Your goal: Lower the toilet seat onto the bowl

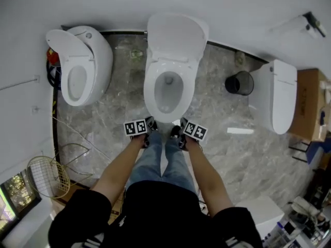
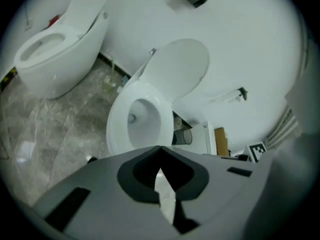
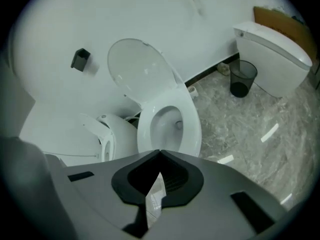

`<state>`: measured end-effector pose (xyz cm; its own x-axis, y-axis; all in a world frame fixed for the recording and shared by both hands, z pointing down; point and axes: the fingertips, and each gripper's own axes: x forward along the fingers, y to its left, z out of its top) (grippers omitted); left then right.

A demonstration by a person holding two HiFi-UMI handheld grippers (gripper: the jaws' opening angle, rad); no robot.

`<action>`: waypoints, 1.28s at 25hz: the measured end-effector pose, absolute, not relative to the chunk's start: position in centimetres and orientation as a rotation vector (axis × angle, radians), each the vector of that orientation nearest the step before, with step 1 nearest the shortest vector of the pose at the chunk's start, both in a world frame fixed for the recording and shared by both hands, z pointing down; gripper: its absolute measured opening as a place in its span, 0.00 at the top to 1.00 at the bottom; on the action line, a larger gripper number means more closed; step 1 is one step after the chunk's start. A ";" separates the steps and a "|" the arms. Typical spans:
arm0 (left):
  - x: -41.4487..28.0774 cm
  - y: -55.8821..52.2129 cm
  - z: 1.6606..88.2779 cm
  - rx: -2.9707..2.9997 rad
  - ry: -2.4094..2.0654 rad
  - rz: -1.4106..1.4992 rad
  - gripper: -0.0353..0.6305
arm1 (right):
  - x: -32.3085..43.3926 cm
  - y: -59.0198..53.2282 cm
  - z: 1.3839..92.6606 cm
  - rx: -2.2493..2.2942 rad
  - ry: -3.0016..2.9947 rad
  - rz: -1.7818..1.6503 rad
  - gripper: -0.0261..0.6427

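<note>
The white toilet stands in the middle against the wall, just ahead of both grippers. Its solid oval lid is raised against the wall. A white ring lies flat around the bowl opening. My left gripper and right gripper hover side by side at the bowl's front edge, apart from it. In the left gripper view the left gripper has its tips together with nothing between them. The right gripper is likewise shut and holds nothing.
A second toilet stands at the left and a third at the right. A black bin sits between the middle and right ones. A cardboard box and a wire frame flank the person's legs.
</note>
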<state>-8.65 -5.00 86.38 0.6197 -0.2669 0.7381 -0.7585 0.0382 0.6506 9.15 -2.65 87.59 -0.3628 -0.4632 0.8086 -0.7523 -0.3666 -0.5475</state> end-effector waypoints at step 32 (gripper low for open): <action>-10.3 -8.8 31.5 2.725 -1.450 -0.125 0.94 | 16.2 -2.5 30.8 2.281 -2.238 -0.128 0.94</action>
<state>-10.29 -8.83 31.51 0.5566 -0.8295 -0.0471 -0.8252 -0.5585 0.0841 16.17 -2.45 30.83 0.0181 -0.9952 -0.0967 -0.9997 -0.0198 0.0159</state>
